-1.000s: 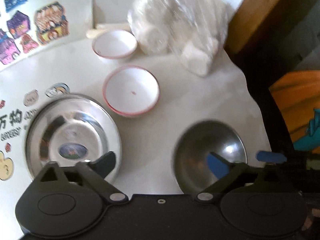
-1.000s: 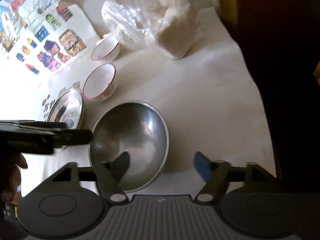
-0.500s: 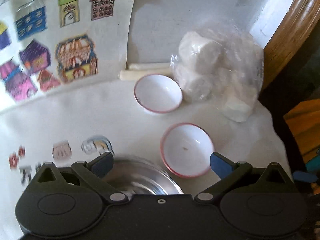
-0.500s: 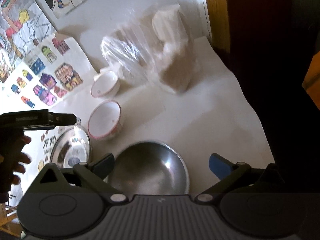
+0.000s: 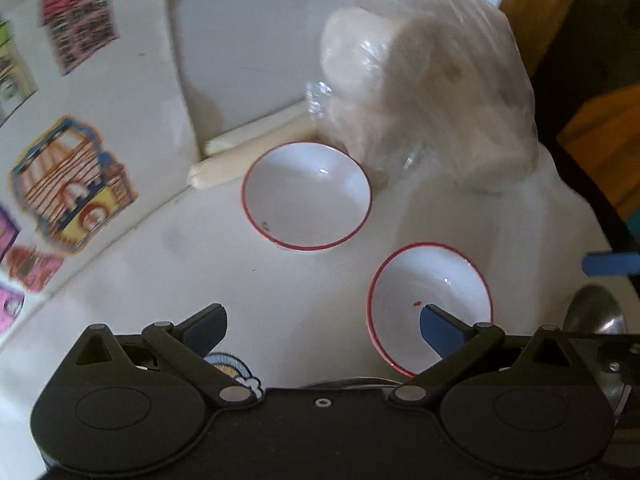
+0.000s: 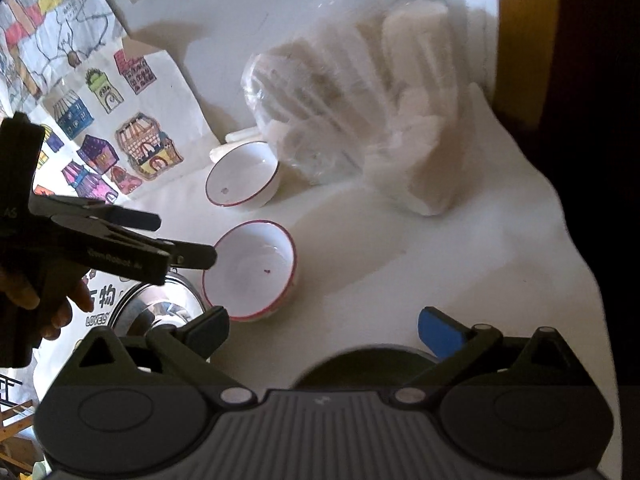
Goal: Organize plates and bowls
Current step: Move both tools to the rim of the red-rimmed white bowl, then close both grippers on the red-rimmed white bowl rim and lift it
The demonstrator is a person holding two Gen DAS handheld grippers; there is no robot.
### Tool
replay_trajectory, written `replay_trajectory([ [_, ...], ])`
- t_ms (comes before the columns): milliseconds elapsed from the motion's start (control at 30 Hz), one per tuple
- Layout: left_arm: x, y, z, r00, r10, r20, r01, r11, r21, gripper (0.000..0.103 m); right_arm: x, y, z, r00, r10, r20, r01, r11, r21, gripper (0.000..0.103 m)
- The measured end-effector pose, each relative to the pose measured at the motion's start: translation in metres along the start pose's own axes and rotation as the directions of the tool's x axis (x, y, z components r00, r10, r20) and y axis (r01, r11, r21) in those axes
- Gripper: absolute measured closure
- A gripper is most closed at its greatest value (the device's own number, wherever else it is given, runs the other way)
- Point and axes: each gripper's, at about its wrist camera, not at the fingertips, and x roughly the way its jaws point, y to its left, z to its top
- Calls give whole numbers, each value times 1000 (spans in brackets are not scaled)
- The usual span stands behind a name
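While both grippers' fingers spread empty: left gripper over near red-rimmed bowl on bench, far bowl behind. Approach step; next, straddle rim, clench.

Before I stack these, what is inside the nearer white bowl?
The nearer white bowl holds only a small red speck. The left hand-held gripper has one finger in front of the bowl's near inner wall, hiding that part.
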Motion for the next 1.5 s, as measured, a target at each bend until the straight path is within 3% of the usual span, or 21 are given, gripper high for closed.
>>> replay_trajectory([
  [200,14,-4,5,1000,-1,-29,4,995,104,1,21,6,9,1000,-24,-10,24,1000,3,2],
  [367,23,-11,5,999,23,-44,-15,986,165,1,37,11,17,999,-41,-30,40,999,-7,12],
  [433,25,-15,6,998,19,-55,-9,984,179,2,42,11,18,998,-39,-44,38,999,-7,20],
  [533,28,-20,7,997,0,-71,13,983,186,9,47,14,17,998,-29,-64,29,1000,-5,30],
  [633,30,-22,9,995,-37,-89,52,983,175,23,52,16,16,996,-16,-83,16,1000,3,43],
  [767,35,-23,12,990,-94,-104,107,985,132,44,56,18,15,995,7,-100,-6,1000,14,53],
  [800,36,-23,12,989,-102,-108,115,986,121,52,56,19,15,995,12,-101,-11,1000,15,59],
  [933,40,-21,15,984,-131,-122,142,986,87,68,60,22,18,994,26,-105,-25,1000,12,78],
  [1067,43,-21,14,981,-152,-122,160,986,56,88,63,23,21,993,35,-111,-33,999,26,84],
  [1267,35,-17,11,980,-158,-121,160,987,2,94,57,16,20,995,29,-98,-25,999,39,90],
  [1500,19,-35,24,983,-172,-61,170,984,-47,97,33,-3,21,999,24,-48,-20,997,76,94],
])
